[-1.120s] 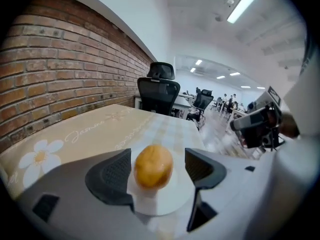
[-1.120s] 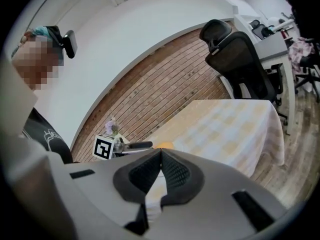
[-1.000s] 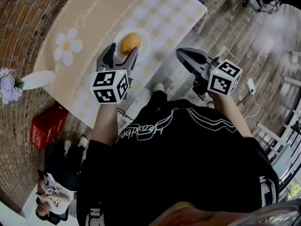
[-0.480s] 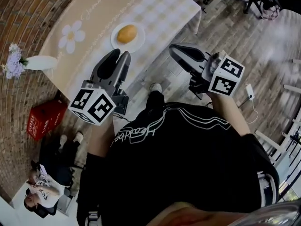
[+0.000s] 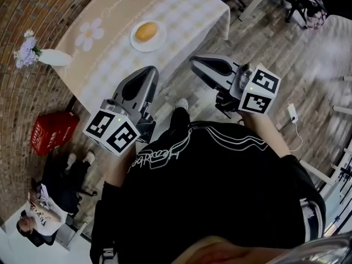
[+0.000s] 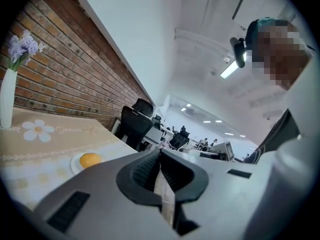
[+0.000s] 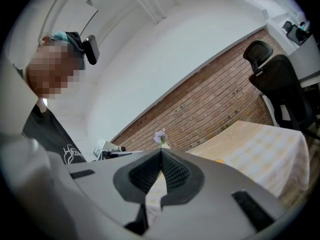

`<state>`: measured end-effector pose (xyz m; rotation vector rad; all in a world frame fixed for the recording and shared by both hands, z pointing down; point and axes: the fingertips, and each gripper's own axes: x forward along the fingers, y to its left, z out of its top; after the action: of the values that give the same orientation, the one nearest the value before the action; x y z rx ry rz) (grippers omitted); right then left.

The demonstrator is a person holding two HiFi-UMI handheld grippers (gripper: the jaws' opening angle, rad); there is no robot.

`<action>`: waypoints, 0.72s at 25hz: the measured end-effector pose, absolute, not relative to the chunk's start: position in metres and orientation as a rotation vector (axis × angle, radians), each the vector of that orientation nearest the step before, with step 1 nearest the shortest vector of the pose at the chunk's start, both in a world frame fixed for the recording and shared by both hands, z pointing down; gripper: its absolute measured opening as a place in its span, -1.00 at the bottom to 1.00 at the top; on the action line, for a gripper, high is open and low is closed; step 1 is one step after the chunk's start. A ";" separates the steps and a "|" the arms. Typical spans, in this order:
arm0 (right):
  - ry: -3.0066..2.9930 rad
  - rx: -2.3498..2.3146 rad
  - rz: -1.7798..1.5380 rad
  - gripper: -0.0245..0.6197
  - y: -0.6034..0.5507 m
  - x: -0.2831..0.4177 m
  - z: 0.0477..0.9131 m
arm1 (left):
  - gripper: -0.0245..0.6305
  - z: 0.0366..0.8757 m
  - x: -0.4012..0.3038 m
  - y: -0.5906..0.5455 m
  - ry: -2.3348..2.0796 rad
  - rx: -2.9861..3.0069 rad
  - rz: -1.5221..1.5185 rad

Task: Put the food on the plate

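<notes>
Your left gripper (image 5: pixel 149 72) is closed. In the left gripper view its jaws have just been closing and now meet tip to tip, with nothing between the ribbed pads (image 6: pixel 145 171). Your right gripper (image 5: pixel 193 62) is closed as well, tips touching and nothing caught in them. You hold both in front of your chest, off the table (image 5: pixel 104 65) and apart from each other, the left at about 9 o'clock of the right.

The food (image 5: pixel 146 31), a round golden-orange piece, lies on the white plate (image 5: pixel 136 42), near its middle. The plate sits on the checked part of the tablecloth. In the head view it is at 12 o'clock from your left gripper's tips and at 10 o'clock from your right gripper's tips, touched by neither. In the left gripper view the food shows at 9 o'clock of the closed jaws, beyond the gripper's body.

A white vase (image 5: pixel 54 58) of purple flowers stands on the table between 8 and 9 o'clock of the plate, beside the brick wall, with a printed daisy (image 5: pixel 91 32) on the cloth between them. A red crate (image 5: pixel 52 133) sits on the floor at 9 o'clock of your left gripper's marker cube (image 5: pixel 113 131).
</notes>
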<state>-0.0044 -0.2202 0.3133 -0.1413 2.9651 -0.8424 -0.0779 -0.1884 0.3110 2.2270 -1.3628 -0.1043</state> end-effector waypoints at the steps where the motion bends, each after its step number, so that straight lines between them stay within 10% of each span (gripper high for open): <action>1: 2.966 -0.135 -0.841 -0.94 -0.215 -0.002 0.312 | -0.90 0.309 -0.074 -0.183 -1.364 2.230 -0.106; 18: 2.970 -0.111 -0.815 -0.93 -0.176 0.015 0.303 | -0.90 0.295 -0.048 -0.146 -1.399 2.259 -0.095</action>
<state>0.0154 -0.1756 0.3029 -0.1110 2.9697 -0.8155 -0.0478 -0.1456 0.2945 2.2587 -1.3985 -0.0948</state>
